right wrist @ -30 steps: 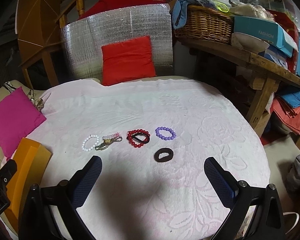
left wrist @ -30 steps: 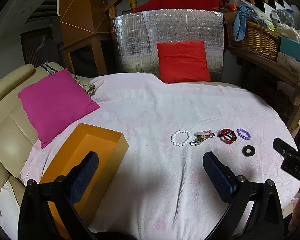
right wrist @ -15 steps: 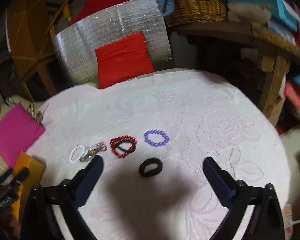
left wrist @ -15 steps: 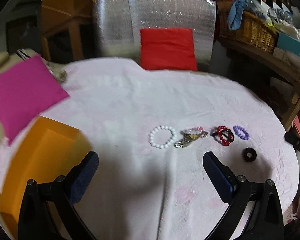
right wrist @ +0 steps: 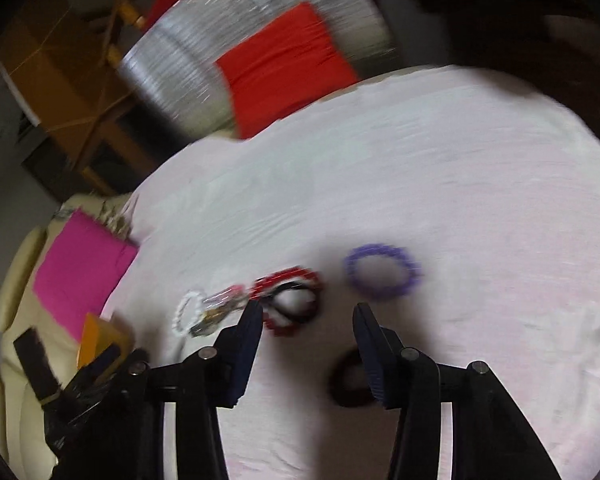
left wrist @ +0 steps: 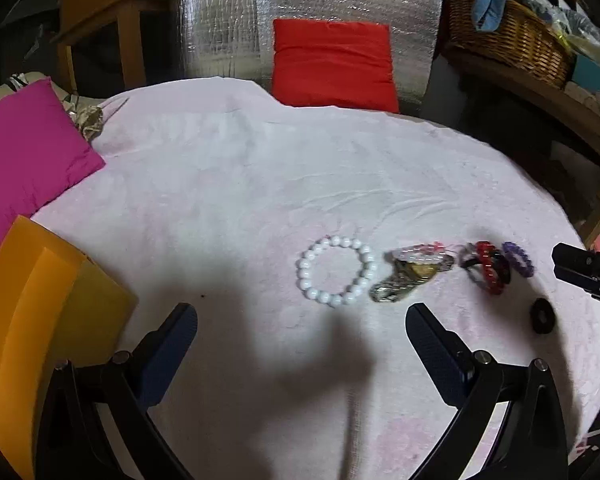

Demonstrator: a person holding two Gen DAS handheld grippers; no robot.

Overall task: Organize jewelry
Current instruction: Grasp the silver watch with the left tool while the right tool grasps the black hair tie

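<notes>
Lying in a row on the pale pink cloth [left wrist: 260,168] over the round table, the jewelry sits toward three o'clock of the left wrist view: a white bead bracelet [left wrist: 337,271], just beside it a gold-and-pink piece [left wrist: 414,270] too blurred to name, then a red bead bracelet [left wrist: 487,267] lying over a black loop, then a purple bead bracelet [left wrist: 519,258]. A dark ring [left wrist: 542,316] lies apart from the row, toward four o'clock. An orange box [left wrist: 40,320] stands open at the table's nine o'clock edge, with a magenta cushion [left wrist: 24,152] behind it at ten o'clock and a red cushion [left wrist: 334,66] against silver foil at twelve.

The left claw [left wrist: 300,334] hangs over bare cloth with its jaws spread wide and nothing between them, the white bracelet just ahead of it.

In the blurred right wrist view the right claw [right wrist: 306,314] is closing, its jaws about half apart with only cloth between them. The red bracelet lies just off its left fingertip, the purple one at one o'clock, and the dark ring partly hidden behind the right finger [right wrist: 374,360]; whether that finger touches it I cannot tell.
</notes>
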